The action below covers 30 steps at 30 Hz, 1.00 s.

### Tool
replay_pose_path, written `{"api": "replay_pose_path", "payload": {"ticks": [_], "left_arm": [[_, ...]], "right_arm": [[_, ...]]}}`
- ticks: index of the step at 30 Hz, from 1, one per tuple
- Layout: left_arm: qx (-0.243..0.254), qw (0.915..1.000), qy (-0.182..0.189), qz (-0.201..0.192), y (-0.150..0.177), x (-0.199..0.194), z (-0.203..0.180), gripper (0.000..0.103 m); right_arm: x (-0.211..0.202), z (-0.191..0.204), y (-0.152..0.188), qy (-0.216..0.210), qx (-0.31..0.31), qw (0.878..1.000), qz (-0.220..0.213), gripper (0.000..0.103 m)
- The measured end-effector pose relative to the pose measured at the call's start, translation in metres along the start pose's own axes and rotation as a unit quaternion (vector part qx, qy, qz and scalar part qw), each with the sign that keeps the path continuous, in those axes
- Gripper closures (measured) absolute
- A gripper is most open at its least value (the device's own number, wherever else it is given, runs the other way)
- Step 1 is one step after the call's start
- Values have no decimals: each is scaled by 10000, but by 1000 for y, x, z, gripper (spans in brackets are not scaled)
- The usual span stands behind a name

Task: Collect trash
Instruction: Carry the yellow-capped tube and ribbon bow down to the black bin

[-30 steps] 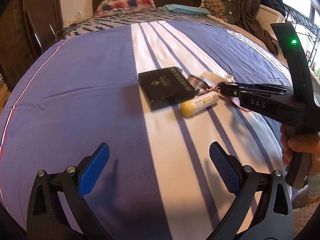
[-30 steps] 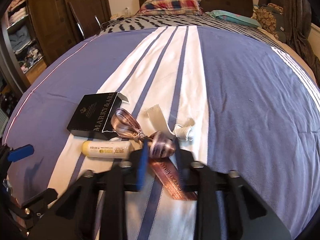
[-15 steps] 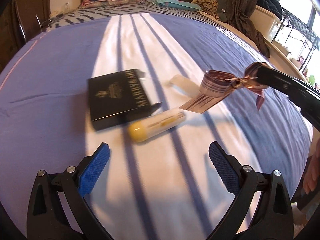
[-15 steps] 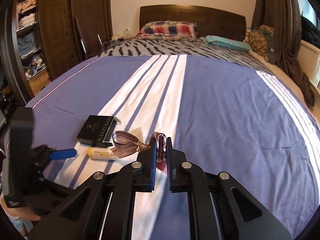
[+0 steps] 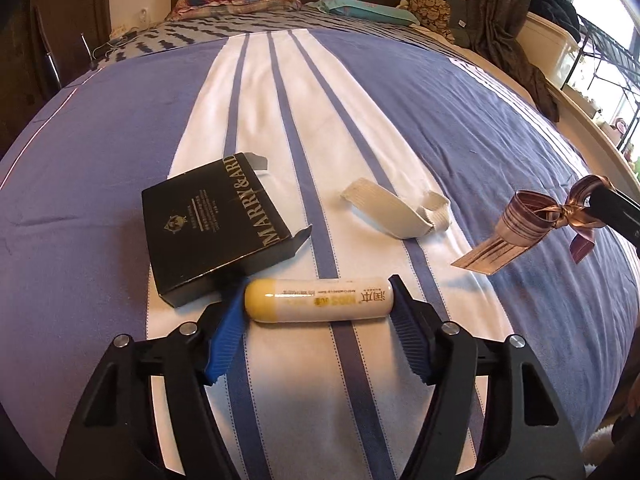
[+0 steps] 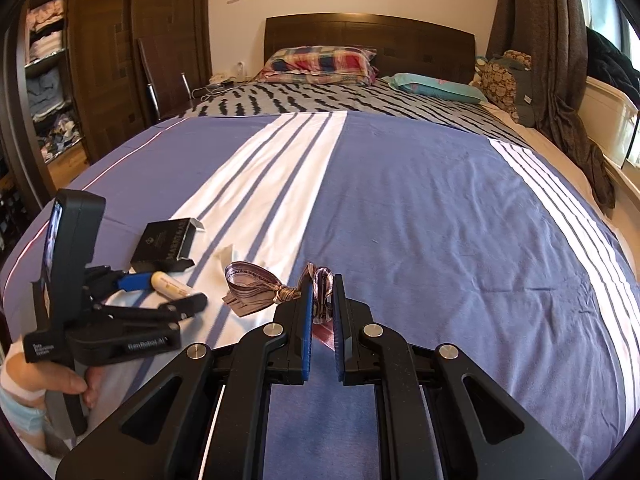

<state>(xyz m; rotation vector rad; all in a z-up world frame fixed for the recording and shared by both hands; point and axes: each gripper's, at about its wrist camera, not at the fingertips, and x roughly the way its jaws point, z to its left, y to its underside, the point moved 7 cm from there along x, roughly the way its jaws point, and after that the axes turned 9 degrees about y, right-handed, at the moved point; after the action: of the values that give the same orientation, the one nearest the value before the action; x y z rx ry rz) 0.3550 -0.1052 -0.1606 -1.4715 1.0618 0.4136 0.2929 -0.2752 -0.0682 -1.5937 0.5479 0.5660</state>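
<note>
The left gripper [image 5: 318, 320] has just been closing and now straddles the tube [image 5: 318, 300] lengthwise, one pad at each end; the tube lies on the bed [image 5: 460, 128] on the white stripe. Whether the pads already press is hard to tell, so the grip looks unfinished. Gripping by the rounded ends is chancy: close slowly, keep the pads square to the caps, and lift only once the tube stops shifting. Just behind it sits the black box [image 5: 216, 224], its near edge close to the left pad, so avoid nudging it. Farther off lies a pale cloth strip [image 5: 394, 210]. The right gripper [image 6: 322, 300] is nearly shut, pinching the ribbon bow [image 6: 256, 280] above the bed.
</note>
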Motion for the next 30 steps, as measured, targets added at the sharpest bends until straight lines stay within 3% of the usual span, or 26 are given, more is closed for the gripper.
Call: {"api": "replay_pose_path", "payload": {"ticks": [9,20,30], "left_arm": [[237,9997,-4,-111,13,-36,-16,38],[536,9951,21,-826,23,-144,-45,38],[853,9885,182,-1235,63,-222,-83,38]], "right_arm": [[-20,0,4,46,12,9999,-89,96],[-99,8,8,161,34,9989,-450,96],[-174,21,30,68,50,9971,-754,96]]}}
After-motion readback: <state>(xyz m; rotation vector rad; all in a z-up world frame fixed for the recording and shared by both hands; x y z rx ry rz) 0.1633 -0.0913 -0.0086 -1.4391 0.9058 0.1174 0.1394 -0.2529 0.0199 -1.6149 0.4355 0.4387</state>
